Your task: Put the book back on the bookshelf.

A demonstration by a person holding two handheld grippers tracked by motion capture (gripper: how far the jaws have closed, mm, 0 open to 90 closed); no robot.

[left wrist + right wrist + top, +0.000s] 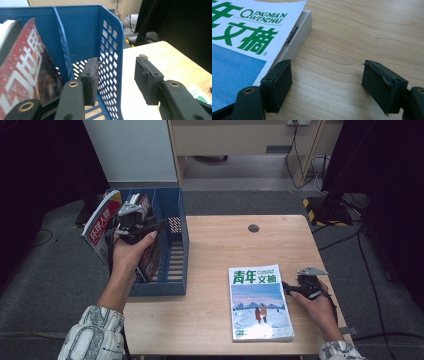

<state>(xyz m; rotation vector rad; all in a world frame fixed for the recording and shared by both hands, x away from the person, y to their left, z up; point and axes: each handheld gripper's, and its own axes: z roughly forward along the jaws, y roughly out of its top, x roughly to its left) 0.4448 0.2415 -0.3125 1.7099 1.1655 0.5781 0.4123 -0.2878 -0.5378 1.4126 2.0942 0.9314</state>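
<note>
From the high view, a person sits at a light wooden table point(210, 310), forearms entering from below. The left gripper point(134, 220) is raised over a blue file rack point(172, 245) at the table's left edge; a red magazine point(102, 225) leans upright in the rack's left compartment. The right gripper point(305, 287) rests low on the table, just beside the right edge of a green-titled magazine point(260, 302) that lies flat, its long axis running away from the person. This hand is by far the nearer to it. Grey carpet, a pale cabinet and dark curtains surround the table. In the left gripper view, the left gripper point(117, 80) has its jaws apart with nothing held; they straddle the rack's perforated right wall point(110, 70), and the red magazine point(25, 75) stands to their left, apart from them. In the right gripper view, the right gripper point(327, 85) is moderately wide and empty; its left jaw sits at the flat magazine's point(242, 50) corner, with the stack of pages lying to the left and bare wood between the jaws.
</note>
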